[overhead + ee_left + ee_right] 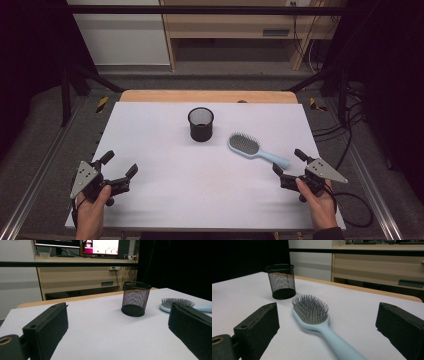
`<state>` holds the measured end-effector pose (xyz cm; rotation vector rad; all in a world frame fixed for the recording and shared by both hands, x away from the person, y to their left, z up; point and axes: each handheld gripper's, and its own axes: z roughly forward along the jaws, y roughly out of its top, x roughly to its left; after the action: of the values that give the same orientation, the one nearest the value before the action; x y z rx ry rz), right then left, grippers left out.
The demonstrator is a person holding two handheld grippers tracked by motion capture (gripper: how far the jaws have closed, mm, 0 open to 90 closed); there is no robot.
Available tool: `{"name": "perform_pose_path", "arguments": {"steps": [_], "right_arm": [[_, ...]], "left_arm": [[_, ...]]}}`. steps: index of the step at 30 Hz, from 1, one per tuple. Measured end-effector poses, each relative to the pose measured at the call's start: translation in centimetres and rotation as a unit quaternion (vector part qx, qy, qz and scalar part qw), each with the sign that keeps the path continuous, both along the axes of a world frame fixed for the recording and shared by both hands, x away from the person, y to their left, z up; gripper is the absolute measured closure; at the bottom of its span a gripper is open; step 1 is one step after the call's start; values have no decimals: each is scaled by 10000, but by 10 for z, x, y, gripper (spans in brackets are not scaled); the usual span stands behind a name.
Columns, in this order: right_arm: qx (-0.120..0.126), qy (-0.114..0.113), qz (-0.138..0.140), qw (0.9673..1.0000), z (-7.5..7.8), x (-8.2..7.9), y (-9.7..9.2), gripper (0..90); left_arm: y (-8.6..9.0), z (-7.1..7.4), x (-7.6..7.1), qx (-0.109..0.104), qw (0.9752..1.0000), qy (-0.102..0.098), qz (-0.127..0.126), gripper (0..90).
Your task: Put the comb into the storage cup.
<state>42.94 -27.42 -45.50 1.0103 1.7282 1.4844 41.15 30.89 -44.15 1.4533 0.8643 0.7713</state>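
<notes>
On the white table point(165, 195), the brush point(252, 149) is lying bristles up, just beyond the right gripper point(289, 164), whose jaws are standing wide open and empty. It is looking light and stiff, so the slim handle is probably the best place to grip. Far left, the left gripper point(120, 164) is waiting open too.

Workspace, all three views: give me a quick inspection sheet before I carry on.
Surface: white sheet on a wooden table, flat.
Job's things: light blue hairbrush lying bristles up, handle toward the right gripper; black mesh cup upright and empty, apart from the brush.
Clutter: nothing seen.
Grippers: left gripper open, holding nothing, near the sheet's front left; right gripper open, holding nothing, the brush handle running between its jaws in its own view.
Cables: one trails from the right gripper; more lie on the floor at right.
Surroundings: wooden shelf unit, dark frame bars.
</notes>
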Motion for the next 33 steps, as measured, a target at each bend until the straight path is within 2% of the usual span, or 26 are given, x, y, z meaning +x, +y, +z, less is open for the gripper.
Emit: {"name": "perform_pose_path", "arguments": {"steps": [4,6,11,14,17,22,28,29,31,33], "right_arm": [[-30,65,-59,10000,-1,1,1,48],[-91,120,-127,9998,0,1,2,43],[-52,209,-415,9989,2,1,4,50],[66,309,-513,9982,2,2,2,75],[53,423,-608,9972,1,4,1,103],[39,487,-663,9966,6,2,3,178],[-346,843,-741,9931,12,5,9,426],[-415,876,-704,9928,12,8,9,426],[-654,995,-638,9908,14,14,11,532],[-901,1005,-576,9892,16,20,14,613]], "left_arm": [[-2,0,1,35,10000,18,-29,28],[-5,1,-1,200,9998,-41,-62,28],[-8,0,-2,295,9995,-13,-79,28],[-9,-1,-1,329,9995,3,-19,29],[-8,-1,-2,339,9994,6,16,29],[-7,0,-3,357,9994,-21,12,31],[-7,-2,-3,355,9994,13,3,31],[-7,-2,-3,355,9994,13,3,31],[-7,-3,-1,366,9993,29,25,32],[-7,-2,0,363,9993,22,27,32]]}}
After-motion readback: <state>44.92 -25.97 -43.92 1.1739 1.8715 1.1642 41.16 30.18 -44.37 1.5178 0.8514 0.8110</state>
